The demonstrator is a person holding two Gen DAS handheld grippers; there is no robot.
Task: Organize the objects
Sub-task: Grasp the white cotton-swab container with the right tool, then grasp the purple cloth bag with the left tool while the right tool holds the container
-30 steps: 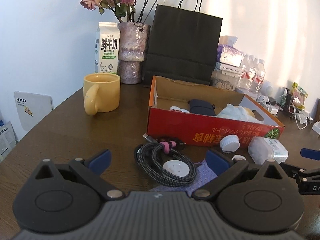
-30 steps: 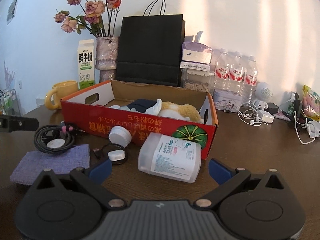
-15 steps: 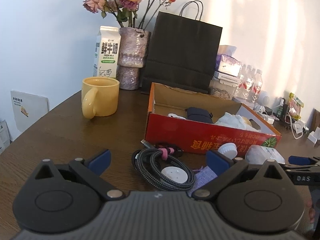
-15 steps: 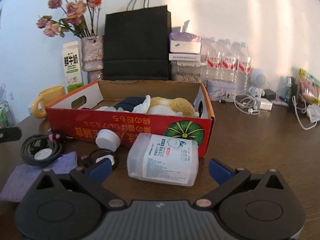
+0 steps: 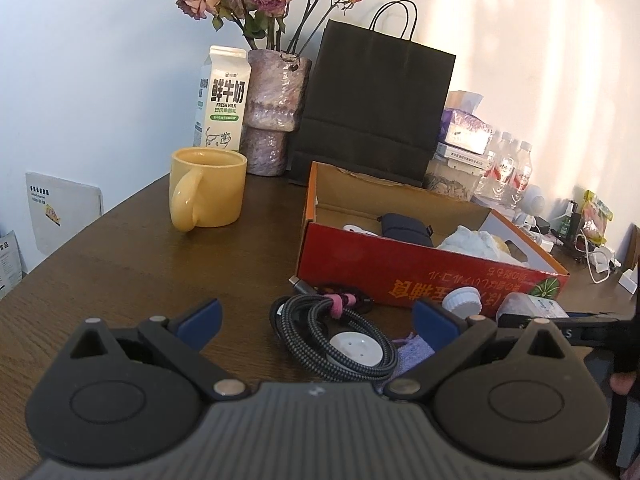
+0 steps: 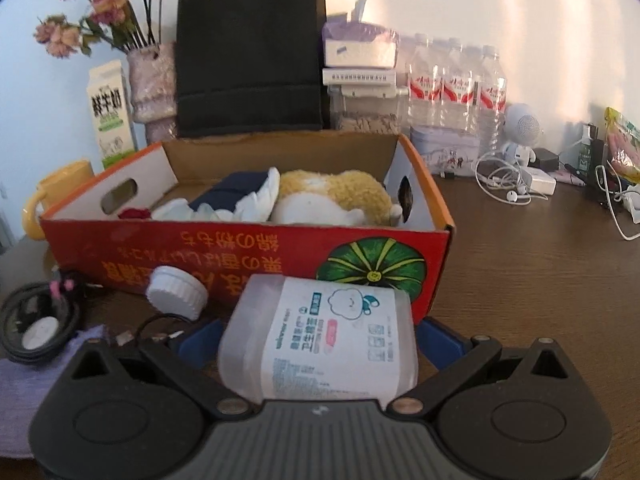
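A red cardboard box (image 6: pixel 248 248) holds a plush toy (image 6: pixel 332 196), white cloth and a dark pouch. A clear plastic jar (image 6: pixel 320 340) with a printed label lies on its side in front of the box, between the open fingers of my right gripper (image 6: pixel 316 340); they do not press it. Its white lid (image 6: pixel 176 292) lies to the left. My left gripper (image 5: pixel 316 320) is open and empty above the table, just before a coiled braided cable (image 5: pixel 332 336) with a white disc on a purple cloth (image 5: pixel 412 354). The box (image 5: pixel 400 264) stands beyond it.
A yellow mug (image 5: pixel 206 186), milk carton (image 5: pixel 222 100), vase of dried roses (image 5: pixel 272 112) and black paper bag (image 5: pixel 372 108) stand at the back. Water bottles (image 6: pixel 456 88), a small speaker (image 6: pixel 520 132), earphones and chargers lie at the right.
My right gripper has moved forward until the jar lies between its fingers. My left gripper has drifted back and up a little; the cable stays put.
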